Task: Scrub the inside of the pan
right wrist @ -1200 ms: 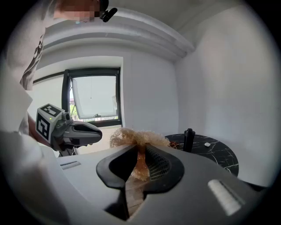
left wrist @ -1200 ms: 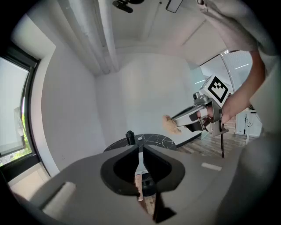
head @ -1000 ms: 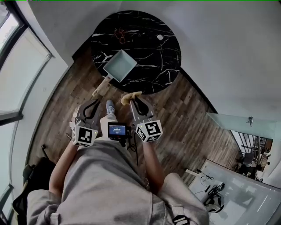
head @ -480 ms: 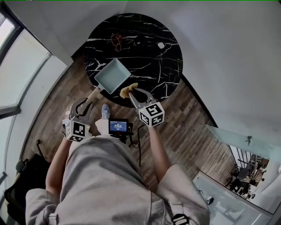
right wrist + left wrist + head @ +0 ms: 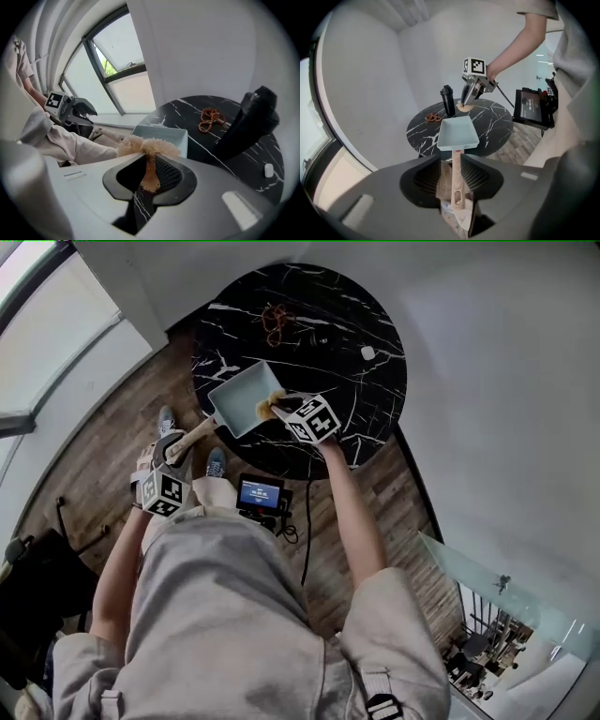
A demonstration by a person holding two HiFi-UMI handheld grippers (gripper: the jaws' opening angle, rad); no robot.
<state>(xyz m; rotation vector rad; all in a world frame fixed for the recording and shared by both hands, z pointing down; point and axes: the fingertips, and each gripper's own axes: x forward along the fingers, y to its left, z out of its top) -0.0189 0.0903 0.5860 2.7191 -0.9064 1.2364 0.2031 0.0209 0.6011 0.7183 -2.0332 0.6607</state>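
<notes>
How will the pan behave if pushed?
Pan probably slides: it lies flat on a polished marble table. Its wooden handle overhangs the edge, so it may pivot or tip. It looks rigid and thin-walled, likely light.

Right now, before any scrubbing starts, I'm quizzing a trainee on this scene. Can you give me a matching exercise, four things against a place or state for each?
Things:
1. pan
2. scrub pad
3. beads
4. bottle

Places or states:
A. dark, standing upright on the table
B. pinched in the right gripper
C. orange, lying loose on the marble top
D. pale blue-green, its wooden handle reaching past the table's edge

Pairs: 1-D, 2-B, 3-C, 4-A
</notes>
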